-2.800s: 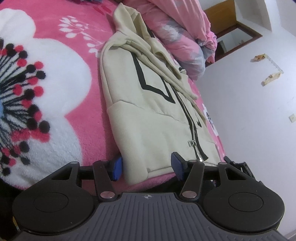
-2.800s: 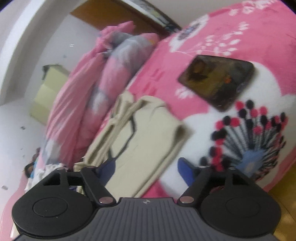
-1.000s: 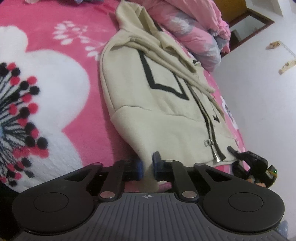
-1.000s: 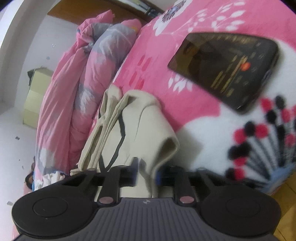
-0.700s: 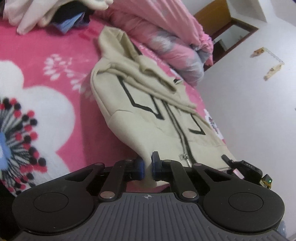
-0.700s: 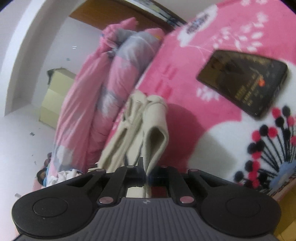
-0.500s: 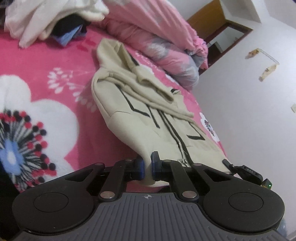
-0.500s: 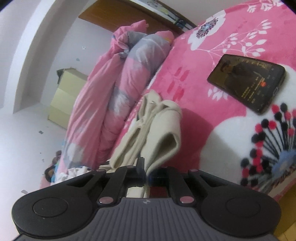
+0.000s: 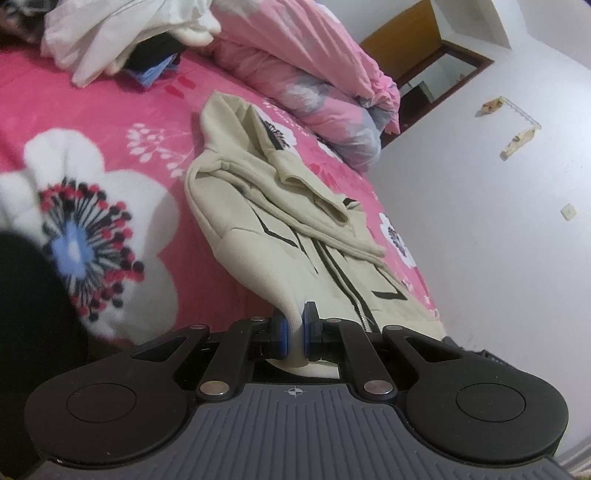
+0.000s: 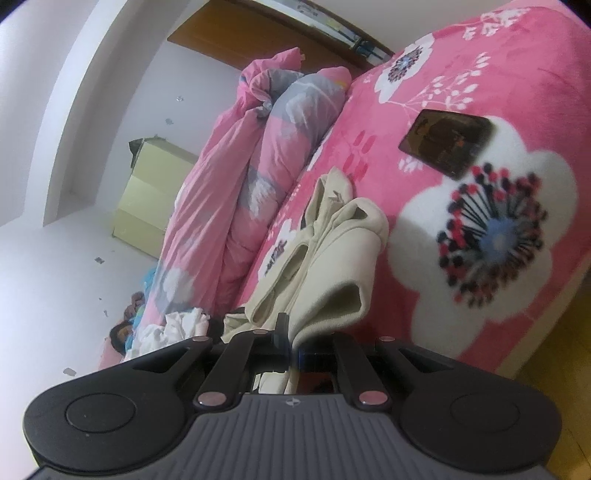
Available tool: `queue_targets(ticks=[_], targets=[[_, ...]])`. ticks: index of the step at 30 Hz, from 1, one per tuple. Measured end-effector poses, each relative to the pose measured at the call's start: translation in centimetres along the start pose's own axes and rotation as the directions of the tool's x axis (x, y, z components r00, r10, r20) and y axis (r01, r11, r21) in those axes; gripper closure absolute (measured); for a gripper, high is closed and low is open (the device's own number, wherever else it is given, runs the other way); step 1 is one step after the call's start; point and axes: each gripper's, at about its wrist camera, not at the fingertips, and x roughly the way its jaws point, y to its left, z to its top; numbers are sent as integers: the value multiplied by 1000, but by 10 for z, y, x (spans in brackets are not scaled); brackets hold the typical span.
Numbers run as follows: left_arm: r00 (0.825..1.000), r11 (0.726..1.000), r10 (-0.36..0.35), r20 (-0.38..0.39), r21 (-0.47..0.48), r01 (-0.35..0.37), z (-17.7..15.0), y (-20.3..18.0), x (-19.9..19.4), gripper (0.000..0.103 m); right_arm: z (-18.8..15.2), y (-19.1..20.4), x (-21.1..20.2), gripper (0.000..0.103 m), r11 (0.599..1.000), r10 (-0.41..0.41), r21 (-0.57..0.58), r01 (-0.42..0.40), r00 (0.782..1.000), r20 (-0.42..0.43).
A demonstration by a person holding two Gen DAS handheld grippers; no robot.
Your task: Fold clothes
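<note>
Cream fleece is now pinched in both grippers: the hoodie [image 9: 280, 221] lies zipper-up on the pink flowered bed [image 9: 110, 122], and its bottom hem has come off the blanket. A few seconds back both sets of jaws stood wide apart over the hem with nothing between them; since then they have closed right down on the cloth. The left gripper [image 9: 293, 330] has its blue pads squeezed onto one hem corner, and the right gripper [image 10: 291, 345] is clamped just as tightly on the other, where the fabric bunches into a loose open fold (a rolled lip of hem hangs beside the jaws).

Over the last second the hem has been lifted and carried toward the hood. More of the bed shows beyond the garment than before, including the heap of white clothes [image 9: 122, 33] at the far end and the rolled pink quilt [image 9: 303, 81], and the hood end still rests flat on the blanket. The dark phone [image 10: 447, 142] lies well apart from the hoodie.

For the task, this looks like the bottom-to-top fold under way: the grip is secured, and what remains is laying the hem over the chest and letting go.
</note>
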Motion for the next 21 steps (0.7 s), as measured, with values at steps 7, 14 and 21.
queue_targets(ticks=[7, 14, 21], targets=[[996, 997, -71, 53, 7, 71, 23, -2, 9, 97, 7, 11, 12, 98, 998, -10, -56, 9, 1000, -10], [986, 992, -121, 112, -12, 124, 69, 2, 27, 97, 35, 39, 31, 98, 991, 30, -131, -28, 999, 18], [972, 990, -141, 188, 27, 138, 131, 3, 64, 97, 80, 71, 90, 98, 974, 79, -213, -73, 997, 20]])
